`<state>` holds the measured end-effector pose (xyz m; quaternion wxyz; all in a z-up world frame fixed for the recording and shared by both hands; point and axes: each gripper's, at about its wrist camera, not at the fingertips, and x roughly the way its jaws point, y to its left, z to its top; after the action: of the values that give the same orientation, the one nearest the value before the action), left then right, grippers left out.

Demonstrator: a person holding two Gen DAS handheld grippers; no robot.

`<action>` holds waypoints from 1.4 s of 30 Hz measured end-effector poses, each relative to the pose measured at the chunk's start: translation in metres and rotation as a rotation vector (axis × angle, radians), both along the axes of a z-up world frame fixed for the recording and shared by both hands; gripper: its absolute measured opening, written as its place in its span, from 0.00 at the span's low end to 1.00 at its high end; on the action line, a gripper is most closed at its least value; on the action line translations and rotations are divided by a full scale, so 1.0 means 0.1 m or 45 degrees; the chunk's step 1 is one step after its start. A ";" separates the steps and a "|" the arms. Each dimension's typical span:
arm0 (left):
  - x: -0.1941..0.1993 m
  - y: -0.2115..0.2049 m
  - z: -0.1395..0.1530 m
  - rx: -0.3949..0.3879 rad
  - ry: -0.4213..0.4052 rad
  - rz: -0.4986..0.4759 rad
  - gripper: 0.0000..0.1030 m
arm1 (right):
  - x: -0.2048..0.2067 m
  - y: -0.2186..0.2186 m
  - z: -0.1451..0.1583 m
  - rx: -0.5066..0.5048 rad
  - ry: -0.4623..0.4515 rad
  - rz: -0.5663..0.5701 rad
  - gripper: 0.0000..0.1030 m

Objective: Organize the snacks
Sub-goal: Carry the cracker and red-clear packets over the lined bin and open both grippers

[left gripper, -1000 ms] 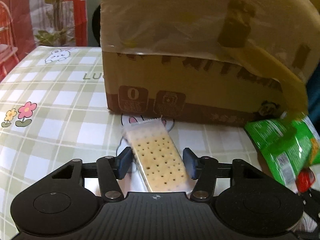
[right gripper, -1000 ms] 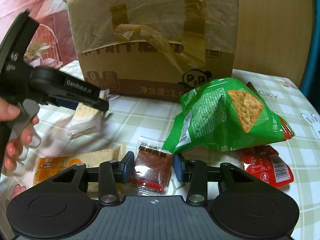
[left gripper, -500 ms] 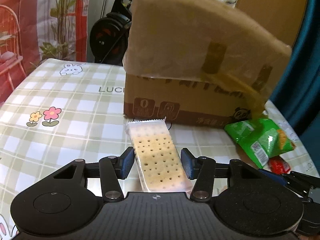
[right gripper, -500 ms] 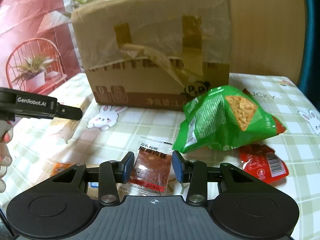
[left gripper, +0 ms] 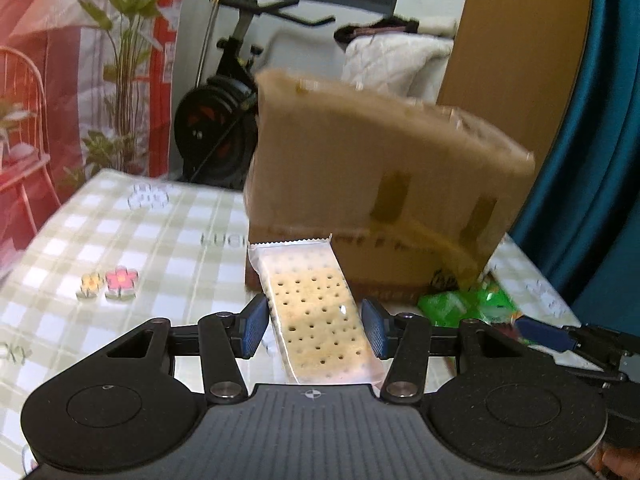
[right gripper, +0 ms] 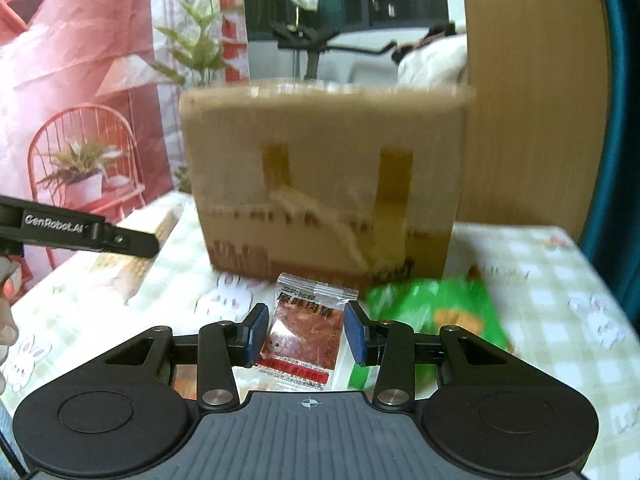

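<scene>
My left gripper point(left gripper: 314, 326) is shut on a clear-wrapped cracker packet point(left gripper: 316, 312) and holds it up in front of the taped cardboard box point(left gripper: 376, 208). My right gripper point(right gripper: 306, 336) is shut on a small red jerky packet point(right gripper: 302, 340), lifted above the table before the same box point(right gripper: 324, 184). A green chip bag point(right gripper: 436, 320) lies on the table to the right; it also shows in the left wrist view point(left gripper: 468, 304). The left gripper's arm point(right gripper: 80, 232) reaches in at the left of the right wrist view.
The table has a green checked cloth point(left gripper: 120, 240) with flower and rabbit prints. An orange snack packet point(right gripper: 186, 384) lies under my right gripper. An exercise bike point(left gripper: 224, 120) and a teal curtain point(left gripper: 592, 160) stand behind the table.
Both grippers have risen and pulled back with their packets, so the box looks smaller and lower. The cracker packet and the jerky packet are off the table.
</scene>
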<state>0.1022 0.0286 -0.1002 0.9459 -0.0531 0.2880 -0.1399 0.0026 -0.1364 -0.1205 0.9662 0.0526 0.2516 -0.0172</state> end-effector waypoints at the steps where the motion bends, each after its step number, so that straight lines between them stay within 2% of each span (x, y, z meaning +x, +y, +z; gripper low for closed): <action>1: 0.00 -0.01 0.06 -0.003 -0.016 0.001 0.52 | 0.01 -0.02 0.07 -0.008 -0.021 -0.004 0.37; 8: 0.19 -0.11 0.50 -0.024 -0.147 -0.022 0.52 | 0.21 -0.31 0.61 -0.056 -0.181 -0.037 0.37; 13: 0.46 -0.22 0.82 -0.035 -0.220 -0.047 0.52 | 0.50 -0.61 0.99 -0.062 -0.284 -0.063 0.37; 18: 0.83 -0.39 1.05 0.023 -0.285 -0.081 0.52 | 0.93 -0.80 1.19 -0.082 -0.330 -0.075 0.37; 23: 1.30 -0.57 1.10 0.058 -0.254 -0.092 0.52 | 1.38 -0.95 1.23 -0.061 -0.295 -0.081 0.37; 28: 1.63 -0.72 1.01 0.085 -0.198 -0.106 0.52 | 1.66 -0.99 1.15 -0.076 -0.260 -0.067 0.37; 34: 1.76 -0.72 0.88 0.093 -0.134 -0.135 0.53 | 1.85 -1.02 1.03 -0.062 -0.208 -0.072 0.40; 37: 1.75 -0.70 0.86 0.094 -0.126 -0.129 0.63 | 1.86 -1.03 0.98 -0.060 -0.185 -0.096 0.44; 42: 1.65 -0.66 0.92 0.115 -0.144 -0.111 0.64 | 1.76 -1.03 0.97 -0.037 -0.185 -0.110 0.47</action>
<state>0.2674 -0.0370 -0.0078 0.9550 0.0103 0.2423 -0.1705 0.1786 -0.2396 -0.0233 0.9809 0.0506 0.1782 -0.0587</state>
